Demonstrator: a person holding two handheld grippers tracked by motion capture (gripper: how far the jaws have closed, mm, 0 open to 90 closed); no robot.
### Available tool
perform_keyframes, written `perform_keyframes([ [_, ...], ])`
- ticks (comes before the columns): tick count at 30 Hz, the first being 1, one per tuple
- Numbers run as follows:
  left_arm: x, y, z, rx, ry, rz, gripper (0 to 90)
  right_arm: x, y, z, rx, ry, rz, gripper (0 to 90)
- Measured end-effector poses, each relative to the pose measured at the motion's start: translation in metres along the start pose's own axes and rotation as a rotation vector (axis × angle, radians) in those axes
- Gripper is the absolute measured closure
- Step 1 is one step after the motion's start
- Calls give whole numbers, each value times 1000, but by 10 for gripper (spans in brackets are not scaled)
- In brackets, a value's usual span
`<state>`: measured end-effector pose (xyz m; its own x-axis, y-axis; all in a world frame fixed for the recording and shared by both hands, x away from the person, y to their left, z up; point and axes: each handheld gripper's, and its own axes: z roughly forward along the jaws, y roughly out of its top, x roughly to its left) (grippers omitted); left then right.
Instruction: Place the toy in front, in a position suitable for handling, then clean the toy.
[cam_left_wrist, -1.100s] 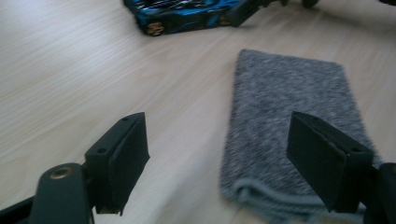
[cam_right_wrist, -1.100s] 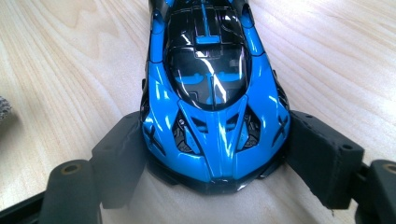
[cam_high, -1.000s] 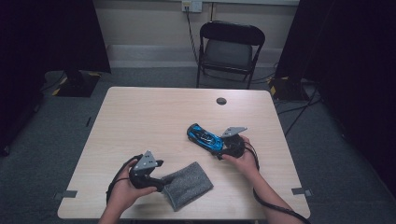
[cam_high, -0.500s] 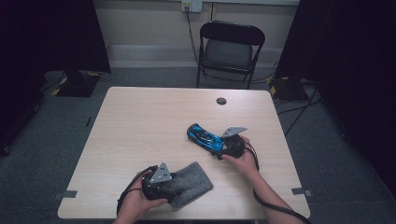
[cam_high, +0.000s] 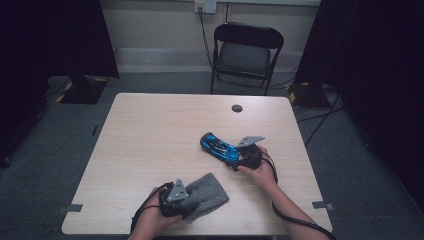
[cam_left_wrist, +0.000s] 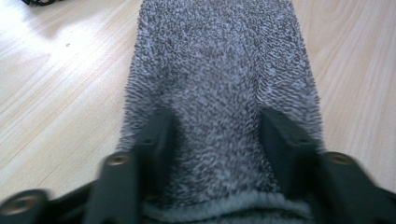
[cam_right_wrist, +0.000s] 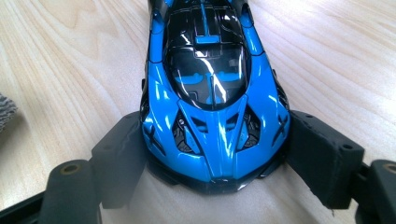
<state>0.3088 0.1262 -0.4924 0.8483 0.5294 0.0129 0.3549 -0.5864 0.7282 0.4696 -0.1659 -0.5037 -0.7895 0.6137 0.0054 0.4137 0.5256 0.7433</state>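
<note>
1. Two tools work on a pale wooden tabletop (cam_high: 150, 130), one in each of the person's hands

2. Left tool (cam_high: 186, 204) sits at the near edge of the tabletop, over the near end of a grey fuzzy cloth (cam_high: 205, 196). In the left gripper view its two black jaws stand on either side of a raised fold of the cloth (cam_left_wrist: 215, 84), sunk into the pile; they have just been closing with the cloth between them, and they now pinch the fold

3. Cloth lies flat on the wood beyond the jaws, stretching away from the tool toward the middle of the tabletop

4. Right tool (cam_high: 239, 161) rests on the right half of the tabletop, held by the right hand (cam_high: 261, 172). It is clamped on one end of a blue and black toy car (cam_high: 219, 147). In the right gripper view the two pads press against both flanks of the car (cam_right_wrist: 212, 93), whose wheels sit on the wood

5. Car points away from the right hand toward the far left, well apart from the cloth

6. One black folding chair (cam_high: 247, 52) stands behind the tabletop, and a small dark round disc (cam_high: 237, 108) sits near the far edge
</note>
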Motion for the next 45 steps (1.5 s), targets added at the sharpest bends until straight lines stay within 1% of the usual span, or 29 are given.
perform_keyframes([
  [1, 1, 1, -1, 13, 8, 4, 614, 0, 0, 0, 0, 2, -1, 235],
  [2, 1, 1, -1, 13, 8, 4, 671, 0, 0, 0, 0, 3, -2, 235],
  [3, 1, 2, -2, 24, 20, -20, 695, -1, 0, 0, 0, 5, -2, 235],
  [4, 1, 3, -2, 30, 23, -25, 707, -1, 0, 0, 1, 4, -2, 236],
  [7, 2, 3, -2, 27, 23, -47, 728, -1, 0, 0, 1, 4, -2, 235],
  [8, 2, 3, -2, 27, 23, -47, 735, -1, 0, 0, 1, 4, -2, 235],
  [9, 2, 3, -2, 29, 21, -56, 738, -1, 0, 0, 1, 4, -2, 235],
  [10, 2, 3, -2, 29, 21, -56, 742, -1, 0, 0, 1, 4, -2, 235],
  [11, 4, 4, -3, 23, 10, -78, 748, -1, 0, 0, 1, 4, -2, 235],
  [15, 6, 5, -5, 21, 1, -101, 760, -1, 0, 0, 1, 4, -1, 236],
  [19, 9, 9, -7, 10, -5, -116, 763, -1, 1, 0, 1, 5, -2, 236],
  [21, 10, 10, -7, 11, -2, -112, 763, -1, 1, 1, 1, 5, -2, 236],
  [22, 11, 11, -8, 8, -3, -118, 764, -1, 1, 1, 1, 6, -3, 235],
  [26, 16, 15, -14, -9, -5, -135, 765, -1, 1, 1, 1, 6, -4, 236],
  [28, 18, 17, -16, -12, -5, -136, 765, -1, 1, 1, 0, 5, -5, 236],
  [29, 21, 21, -20, -32, 8, -136, 764, -1, 1, 1, 0, 5, -5, 236],
  [31, 25, 25, -24, -46, 15, -137, 765, -1, 1, 1, 0, 5, -5, 236],
  [37, 38, 43, -26, -56, 54, -122, 764, -1, 1, 1, -1, 4, -5, 236],
  [38, 40, 46, -25, -54, 56, -121, 764, -1, 1, 1, -1, 4, -6, 236],
  [39, 40, 46, -25, -54, 56, -121, 764, -1, 1, 1, -1, 4, -6, 236],
  [40, 45, 51, -22, -56, 70, -118, 763, -1, 1, 1, -2, 4, -5, 236],
  [41, 47, 54, -20, -58, 68, -123, 764, -1, 1, 1, -2, 4, -4, 236],
  [43, 52, 59, -16, -67, 85, -131, 763, -1, 1, 1, -2, 4, -6, 236],
  [44, 52, 59, -16, -67, 85, -131, 763, -1, 1, 1, -2, 4, -6, 236],
  [45, 56, 66, -10, -77, 88, -146, 763, -1, 1, 1, -1, 5, -8, 236],
])
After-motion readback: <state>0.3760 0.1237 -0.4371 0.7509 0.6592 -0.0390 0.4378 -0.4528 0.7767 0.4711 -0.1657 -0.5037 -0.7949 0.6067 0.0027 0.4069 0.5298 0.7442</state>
